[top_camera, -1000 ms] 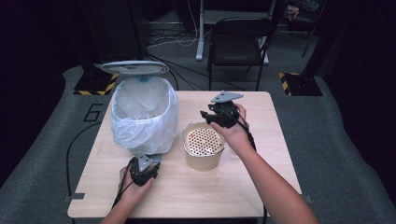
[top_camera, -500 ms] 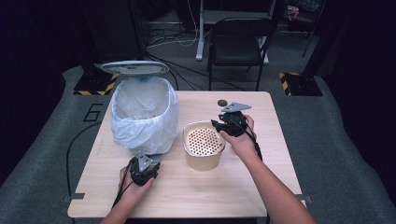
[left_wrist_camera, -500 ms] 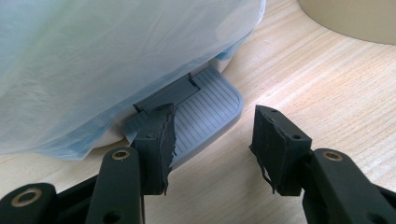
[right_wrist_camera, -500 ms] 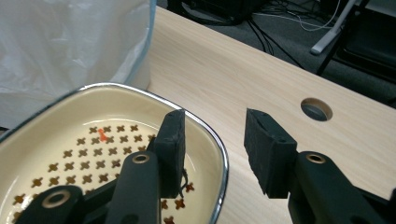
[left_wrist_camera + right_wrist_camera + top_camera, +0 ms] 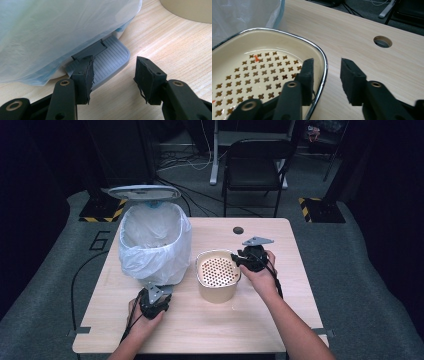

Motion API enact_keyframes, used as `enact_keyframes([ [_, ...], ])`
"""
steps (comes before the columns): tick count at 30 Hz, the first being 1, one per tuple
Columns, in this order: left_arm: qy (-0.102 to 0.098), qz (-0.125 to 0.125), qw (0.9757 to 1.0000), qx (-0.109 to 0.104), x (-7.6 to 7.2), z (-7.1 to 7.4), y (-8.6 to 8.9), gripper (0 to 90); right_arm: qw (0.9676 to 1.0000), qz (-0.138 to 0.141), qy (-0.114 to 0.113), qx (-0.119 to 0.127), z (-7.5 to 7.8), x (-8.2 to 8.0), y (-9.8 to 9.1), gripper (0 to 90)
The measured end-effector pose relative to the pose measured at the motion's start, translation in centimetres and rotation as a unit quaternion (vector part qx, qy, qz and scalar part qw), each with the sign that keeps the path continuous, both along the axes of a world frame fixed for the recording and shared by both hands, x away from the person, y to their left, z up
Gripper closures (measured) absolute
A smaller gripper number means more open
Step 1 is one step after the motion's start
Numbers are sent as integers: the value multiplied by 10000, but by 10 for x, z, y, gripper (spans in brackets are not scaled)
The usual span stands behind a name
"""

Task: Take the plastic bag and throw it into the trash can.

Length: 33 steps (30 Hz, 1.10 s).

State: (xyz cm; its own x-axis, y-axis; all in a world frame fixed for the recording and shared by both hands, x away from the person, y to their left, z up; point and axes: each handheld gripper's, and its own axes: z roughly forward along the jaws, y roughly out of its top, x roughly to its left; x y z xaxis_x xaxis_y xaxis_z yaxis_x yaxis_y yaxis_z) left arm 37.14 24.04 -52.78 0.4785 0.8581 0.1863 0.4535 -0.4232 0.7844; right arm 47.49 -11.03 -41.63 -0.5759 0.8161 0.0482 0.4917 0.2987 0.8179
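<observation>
Left tongs (image 5: 151, 301) at lower left of the high view press down on the grey pedal (image 5: 107, 60) of the bin (image 5: 155, 245); jaws at their narrowest with nothing between them, one pad (image 5: 85, 75) resting on the ribbed pedal surface; judged purpose: keeping the lid (image 5: 144, 193) raised so the white liner (image 5: 150, 255) stays open to receive waste; right tongs (image 5: 245, 260) at centre right straddle the metal rim (image 5: 322, 62) of the cream perforated strainer pot (image 5: 217, 272), one jaw inside, one outside; jaws have just been closing, not yet pinching the rim; pot stands on the bench (image 5: 280, 320) just beside the bin, presumably for tipping its orange scraps (image 5: 256, 58) in.
</observation>
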Motion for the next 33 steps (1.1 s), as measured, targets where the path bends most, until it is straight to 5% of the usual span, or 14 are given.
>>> enact_keyframes([
  [6, -31, 22, 10000, 5, 0, 0, -1, 493, 9999, 95, 46, 69, -4, -1, 0, 771],
  [22, 5, 11, 10000, 16, 0, 0, -1, 493, 9993, 49, -17, 375, -7, -10, -6, 782],
  [33, -1, -3, 10000, 11, 0, 0, 0, 493, 9985, 70, -98, 529, -10, -36, -10, 792],
])
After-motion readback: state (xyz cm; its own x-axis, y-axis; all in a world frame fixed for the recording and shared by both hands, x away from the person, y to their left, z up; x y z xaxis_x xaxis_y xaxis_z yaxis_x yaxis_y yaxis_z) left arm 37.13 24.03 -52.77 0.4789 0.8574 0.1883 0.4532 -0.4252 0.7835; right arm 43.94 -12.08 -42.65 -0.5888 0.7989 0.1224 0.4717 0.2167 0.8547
